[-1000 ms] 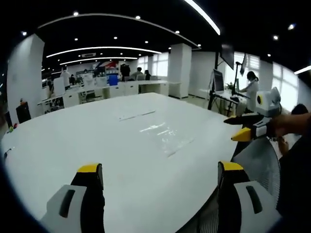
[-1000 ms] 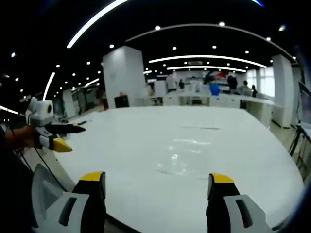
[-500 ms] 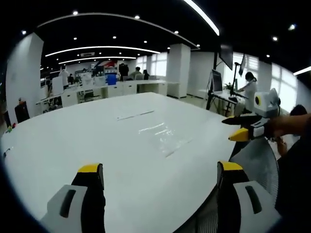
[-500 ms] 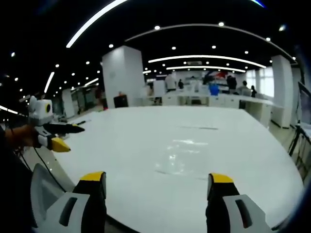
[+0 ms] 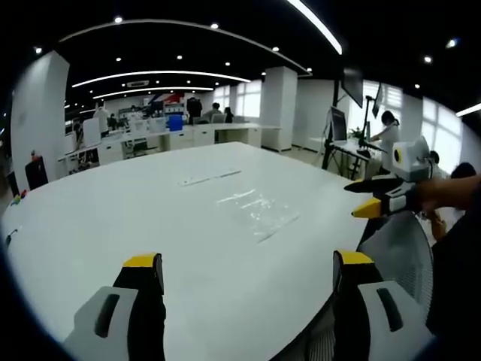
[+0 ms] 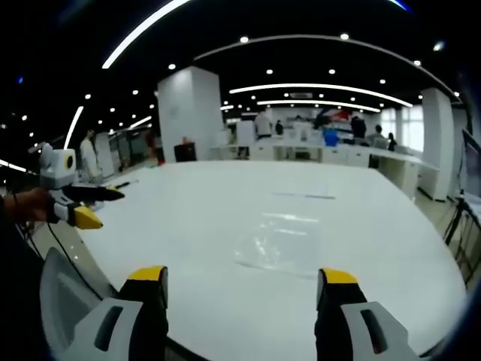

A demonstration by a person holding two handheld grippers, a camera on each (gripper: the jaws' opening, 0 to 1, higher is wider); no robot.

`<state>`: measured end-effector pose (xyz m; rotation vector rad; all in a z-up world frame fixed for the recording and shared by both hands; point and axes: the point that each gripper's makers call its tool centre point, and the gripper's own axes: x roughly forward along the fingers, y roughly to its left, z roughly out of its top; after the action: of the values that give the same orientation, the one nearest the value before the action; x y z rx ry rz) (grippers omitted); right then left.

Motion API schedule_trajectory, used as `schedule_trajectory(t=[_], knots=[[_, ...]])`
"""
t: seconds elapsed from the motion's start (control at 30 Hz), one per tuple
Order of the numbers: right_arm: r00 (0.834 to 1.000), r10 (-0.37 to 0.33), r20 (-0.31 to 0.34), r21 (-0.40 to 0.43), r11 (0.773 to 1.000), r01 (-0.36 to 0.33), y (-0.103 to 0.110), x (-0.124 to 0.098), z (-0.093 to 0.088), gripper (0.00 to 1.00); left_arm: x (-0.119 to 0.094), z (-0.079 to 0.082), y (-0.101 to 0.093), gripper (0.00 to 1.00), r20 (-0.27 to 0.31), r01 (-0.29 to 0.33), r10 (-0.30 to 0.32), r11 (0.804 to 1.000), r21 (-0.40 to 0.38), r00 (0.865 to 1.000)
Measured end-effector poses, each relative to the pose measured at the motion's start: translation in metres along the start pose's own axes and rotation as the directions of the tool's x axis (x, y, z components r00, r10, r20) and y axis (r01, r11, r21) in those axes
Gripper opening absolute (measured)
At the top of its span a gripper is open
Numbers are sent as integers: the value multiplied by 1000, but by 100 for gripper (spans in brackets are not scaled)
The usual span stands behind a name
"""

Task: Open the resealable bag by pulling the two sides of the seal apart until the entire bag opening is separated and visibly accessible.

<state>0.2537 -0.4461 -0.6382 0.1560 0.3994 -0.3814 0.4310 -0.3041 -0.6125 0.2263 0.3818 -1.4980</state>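
Both claws hang released over the near edge of the white worktop [image 5: 113,226]: left claw [image 5: 248,274], right claw [image 6: 242,286]. The clear resealable bag [image 6: 279,248] lies flat at twelve o'clock of the right claw, untouched, seemingly empty. Being thin, glossy and flush, it would likely slide, or a pinch might take both seal sides together.

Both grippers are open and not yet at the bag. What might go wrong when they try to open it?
1. The clear bag lies flat on the white table and is hard to see, so a jaw may miss the seal.
2. Flat on the table, both layers may get pinched together.
3. The left gripper and right gripper are both apart from the bag; uneven approach could slide it.
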Motion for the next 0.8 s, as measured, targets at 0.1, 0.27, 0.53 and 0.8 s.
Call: schedule_trajectory(t=[0.1,0.27,0.53,0.8], knots=[[1000,8,-4,-13,1000,-8,-1,3,1,78,0,0,0,92,0,1,-1,1000,-1,1000],[999,34,-31,-54,998,-35,0,12,-2,75,2,-4,-1,92,-16,17,-17,1000,5,1000],[993,71,-93,-138,987,-83,-4,24,-11,74,-1,-9,-5,92,-41,31,-30,999,37,999],[987,85,-136,-229,967,-115,-12,41,-15,71,-3,-13,-4,92,-59,29,-26,998,51,998]])
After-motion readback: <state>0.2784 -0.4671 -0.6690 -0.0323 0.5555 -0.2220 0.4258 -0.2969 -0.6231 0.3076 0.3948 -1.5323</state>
